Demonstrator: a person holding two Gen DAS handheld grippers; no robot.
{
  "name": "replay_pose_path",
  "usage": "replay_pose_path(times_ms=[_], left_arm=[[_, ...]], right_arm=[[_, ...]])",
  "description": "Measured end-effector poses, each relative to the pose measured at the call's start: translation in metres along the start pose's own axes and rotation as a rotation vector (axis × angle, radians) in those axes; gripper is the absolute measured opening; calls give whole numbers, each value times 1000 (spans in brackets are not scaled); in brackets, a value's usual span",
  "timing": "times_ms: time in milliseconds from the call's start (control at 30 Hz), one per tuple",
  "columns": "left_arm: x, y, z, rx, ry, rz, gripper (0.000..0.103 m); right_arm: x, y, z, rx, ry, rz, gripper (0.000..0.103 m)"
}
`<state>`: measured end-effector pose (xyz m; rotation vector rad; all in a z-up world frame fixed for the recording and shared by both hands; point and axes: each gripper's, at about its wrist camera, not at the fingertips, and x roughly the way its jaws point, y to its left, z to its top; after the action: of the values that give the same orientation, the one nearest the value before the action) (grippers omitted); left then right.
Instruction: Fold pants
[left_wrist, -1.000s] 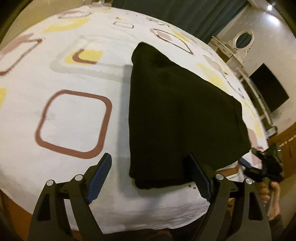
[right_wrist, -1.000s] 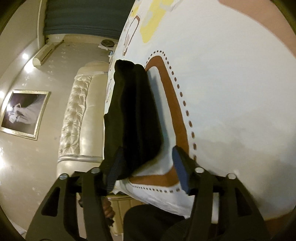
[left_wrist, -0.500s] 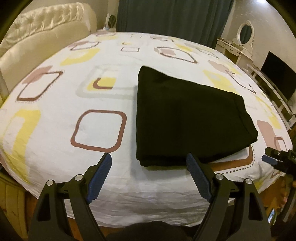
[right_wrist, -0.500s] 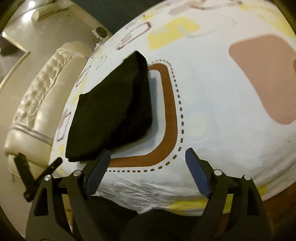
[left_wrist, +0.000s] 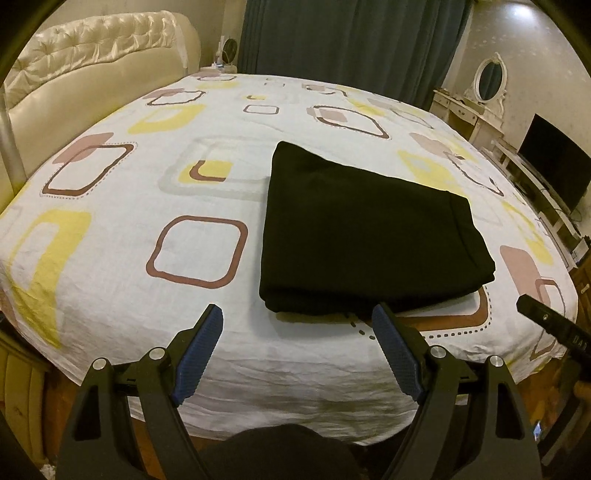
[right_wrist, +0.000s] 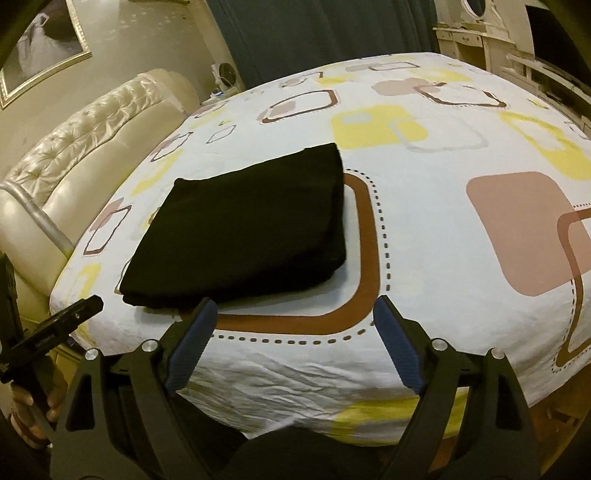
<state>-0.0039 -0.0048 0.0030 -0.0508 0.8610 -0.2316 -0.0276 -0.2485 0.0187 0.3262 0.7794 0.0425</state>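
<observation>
Apparently beyond both grippers' spread fingers (left_wrist: 395, 350): folded black pants (left_wrist: 365, 236).

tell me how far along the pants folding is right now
Done, by the look of it: the black pants lie as a compact folded rectangle on the patterned bedsheet. In hand: nothing. The left gripper is open and empty; the right gripper has just been opening, nothing between its jaws, and sits clear of the cloth. Left: perhaps only tidying, if anything.

Both grippers (left_wrist: 297, 325) (right_wrist: 291, 317): black frames, blue ribbed pads, silver screws.
</observation>
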Motion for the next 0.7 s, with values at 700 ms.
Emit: replay_pose_path(times_ms=[700], left_arm=[[1, -14, -1, 40, -33, 8, 82]], right_arm=[[15, 8, -8, -78, 11, -62, 87]])
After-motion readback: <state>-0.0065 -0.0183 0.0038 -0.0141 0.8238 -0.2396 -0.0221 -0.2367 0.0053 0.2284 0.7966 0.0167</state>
